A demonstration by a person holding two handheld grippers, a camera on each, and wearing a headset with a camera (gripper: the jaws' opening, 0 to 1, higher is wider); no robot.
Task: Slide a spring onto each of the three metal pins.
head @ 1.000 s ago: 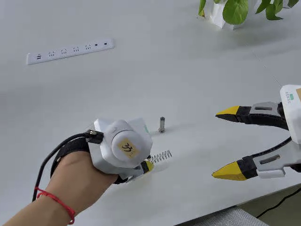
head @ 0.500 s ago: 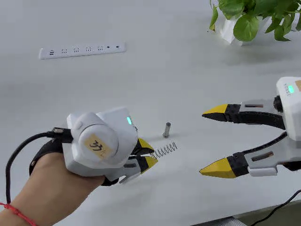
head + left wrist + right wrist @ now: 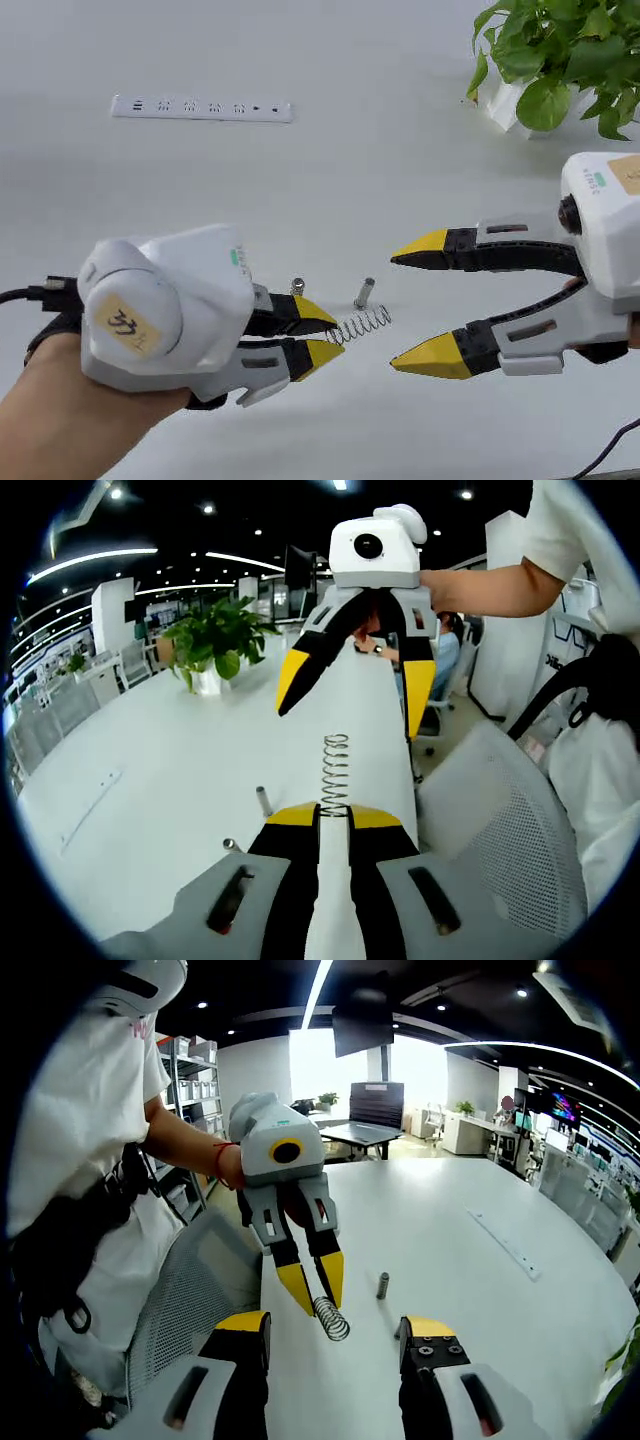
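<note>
My left gripper (image 3: 325, 336) is shut on one end of a thin steel spring (image 3: 361, 324), which sticks out from its yellow tips towards the right gripper. The right gripper (image 3: 406, 310) is open, with its jaws spread wide just right of the spring's free end. Two short metal pins stand upright on the white table, one (image 3: 365, 292) behind the spring and one (image 3: 297, 287) behind the left jaws. In the left gripper view the spring (image 3: 335, 770) points at the right gripper (image 3: 355, 685). In the right gripper view the spring (image 3: 331, 1318) hangs between my jaws, beside a pin (image 3: 382, 1285).
A white power strip (image 3: 202, 108) lies at the back of the table. A potted green plant (image 3: 560, 60) stands at the back right. The table's near edge runs close under the grippers, and a grey mesh chair (image 3: 490, 810) sits beyond it.
The left gripper has closed on the spring and lifted it off the table towards the right gripper. The right gripper has moved left, nearer the spring. The head camera has shifted, bringing a second pin into view.
</note>
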